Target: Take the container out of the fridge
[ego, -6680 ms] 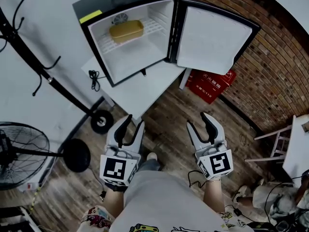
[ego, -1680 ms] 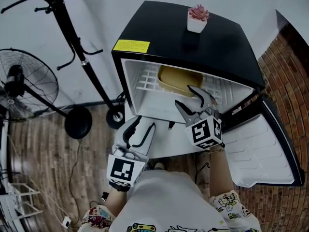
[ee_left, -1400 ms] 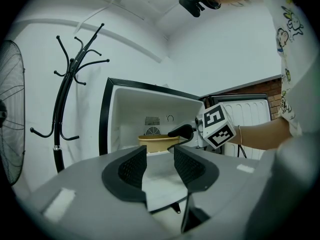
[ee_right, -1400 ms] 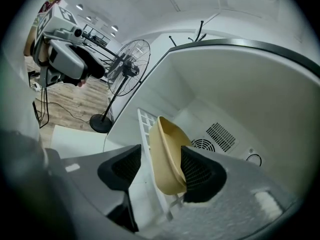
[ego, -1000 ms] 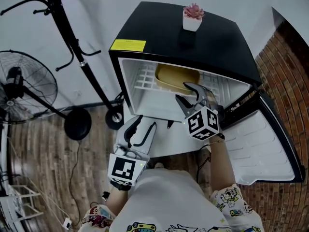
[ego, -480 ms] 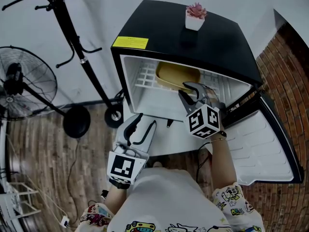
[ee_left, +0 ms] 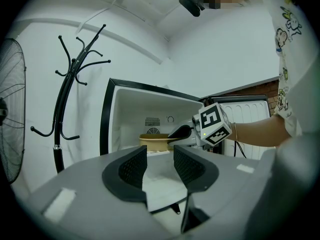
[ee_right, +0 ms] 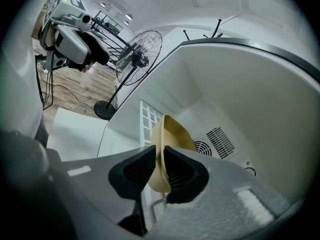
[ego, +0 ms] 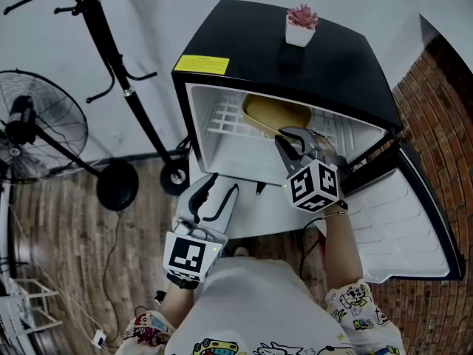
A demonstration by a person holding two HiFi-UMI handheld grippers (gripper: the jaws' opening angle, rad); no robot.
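Container (ego: 277, 113), yellow, oval, open-topped: it is located on the white wire shelf (ego: 222, 120) in the upper part of the fridge (ego: 332, 72), towards the back wall.

Step in hand: the grasp. Lifting and withdrawal are not yet done.

Items, left to right:
- Pedestal fan (ego: 29, 135) and black coat stand (ego: 118, 72), set on the wooden floor (ego: 74, 250), well apart from the fridge opening.
- Left hand-held gripper (ego: 216, 194): held low before the white worktop (ego: 255, 214) that carries the fridge. Its jaws are parted and nothing is held between them.
- Fridge: black casing with a yellow label (ego: 201, 65) and a small potted plant (ego: 301, 26) on its top.
- Right hand-held gripper (ego: 292, 140): reached into the compartment. In the right gripper view its jaws are seen closed onto the near rim of the container (ee_right: 172, 129), one inside and one outside the wall.
- Fridge door (ego: 403, 220): swung wide open at the right, before a brick wall (ego: 443, 109).

Next move, as judged: a slight lift off the wires is called for, then a level pull straight out towards the person.

In the way: the upper edge of the opening is close above the container. Nothing else is seen on the shelf. The one-sided rim hold may let the container tilt.
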